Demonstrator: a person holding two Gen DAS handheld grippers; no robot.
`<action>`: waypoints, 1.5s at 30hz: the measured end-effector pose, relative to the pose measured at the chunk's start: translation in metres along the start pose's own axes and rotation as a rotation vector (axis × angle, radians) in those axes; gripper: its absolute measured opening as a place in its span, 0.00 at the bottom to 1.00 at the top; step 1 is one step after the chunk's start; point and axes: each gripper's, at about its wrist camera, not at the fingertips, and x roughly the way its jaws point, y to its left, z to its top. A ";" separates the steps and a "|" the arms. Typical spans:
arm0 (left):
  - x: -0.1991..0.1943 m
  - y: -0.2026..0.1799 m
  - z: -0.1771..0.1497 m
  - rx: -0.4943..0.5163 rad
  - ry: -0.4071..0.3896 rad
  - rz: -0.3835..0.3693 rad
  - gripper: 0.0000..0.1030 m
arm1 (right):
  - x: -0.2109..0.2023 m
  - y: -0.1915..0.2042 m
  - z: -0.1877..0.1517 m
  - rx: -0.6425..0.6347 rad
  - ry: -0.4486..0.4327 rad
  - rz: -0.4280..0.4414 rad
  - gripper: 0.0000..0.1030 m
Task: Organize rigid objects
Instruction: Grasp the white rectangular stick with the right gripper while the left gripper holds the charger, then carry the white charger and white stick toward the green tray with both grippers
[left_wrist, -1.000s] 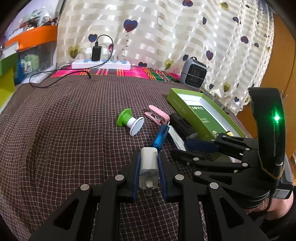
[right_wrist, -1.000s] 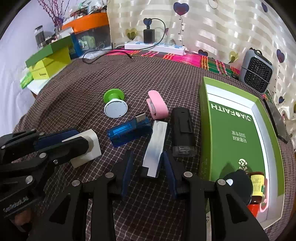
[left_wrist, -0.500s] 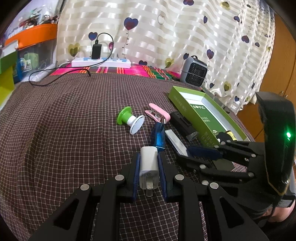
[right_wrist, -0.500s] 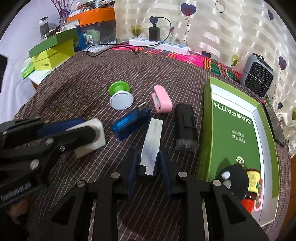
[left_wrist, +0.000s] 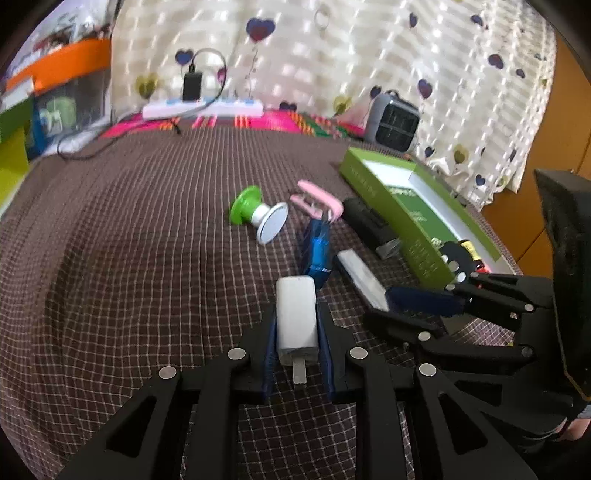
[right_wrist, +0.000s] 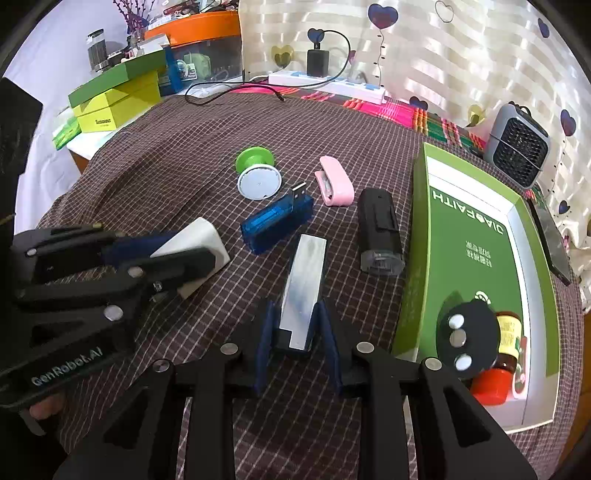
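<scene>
Brown checked cloth covers the desk (right_wrist: 177, 155), with a heart-print curtain behind. Left gripper (left_wrist: 297, 332) has its jaws clenched on a white plastic wall charger (left_wrist: 296, 314), held at near left. Right gripper (right_wrist: 297, 341) has its jaws clamped on the near end of a flat silver metal bar (right_wrist: 304, 284) lying at centre. Beyond lie a blue translucent USB stick (right_wrist: 275, 223), a pink clip (right_wrist: 334, 181), a black cylindrical device (right_wrist: 378, 230) and a green-and-white suction knob (right_wrist: 258, 171). An open green cardboard box (right_wrist: 421, 236) sits at right. Gripped only at its end, the bar may pivot or slip when lifted
</scene>
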 end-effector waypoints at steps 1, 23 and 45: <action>0.002 0.001 0.000 -0.004 0.009 -0.002 0.18 | 0.001 0.000 0.001 0.002 -0.002 0.003 0.26; -0.011 -0.015 -0.008 0.032 -0.031 0.015 0.19 | -0.027 -0.004 -0.014 0.032 -0.096 0.068 0.24; -0.040 -0.037 -0.011 0.060 -0.088 0.018 0.19 | -0.072 -0.009 -0.033 0.056 -0.212 0.085 0.24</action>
